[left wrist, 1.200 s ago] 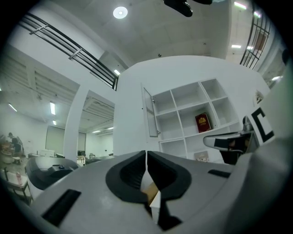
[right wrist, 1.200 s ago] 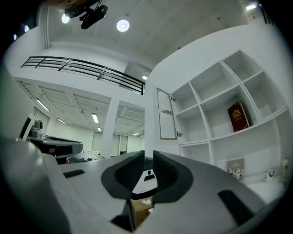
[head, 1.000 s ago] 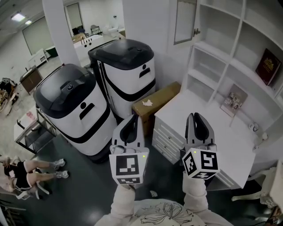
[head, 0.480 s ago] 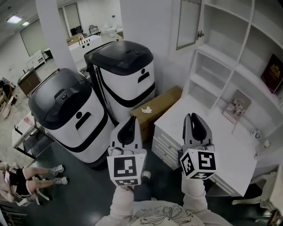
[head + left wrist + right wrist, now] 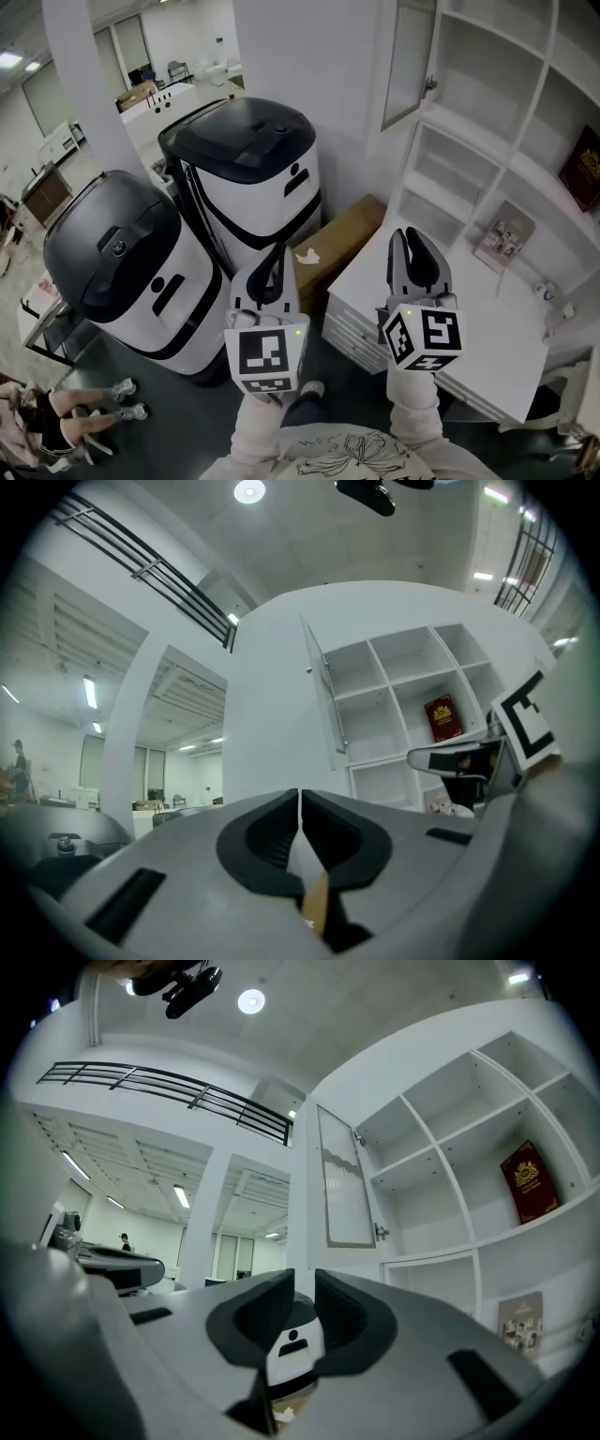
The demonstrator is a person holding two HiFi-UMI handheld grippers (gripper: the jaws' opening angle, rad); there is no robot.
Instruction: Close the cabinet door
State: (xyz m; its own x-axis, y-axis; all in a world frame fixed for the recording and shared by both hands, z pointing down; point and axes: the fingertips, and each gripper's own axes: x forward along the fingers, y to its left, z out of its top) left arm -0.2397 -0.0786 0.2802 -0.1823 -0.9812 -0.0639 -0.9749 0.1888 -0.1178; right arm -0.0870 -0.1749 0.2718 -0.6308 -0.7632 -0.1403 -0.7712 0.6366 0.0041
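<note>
Your right claw (image 5: 410,244), slightly spread and empty, sits nearer the upright open cabinet door (image 5: 410,61), ahead and above it; left claw (image 5: 273,256) pressed together.

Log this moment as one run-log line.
phase: pre-contact | cabinet door: open, untouched | left gripper: shut, empty | right gripper: jaws slightly apart, empty
</note>
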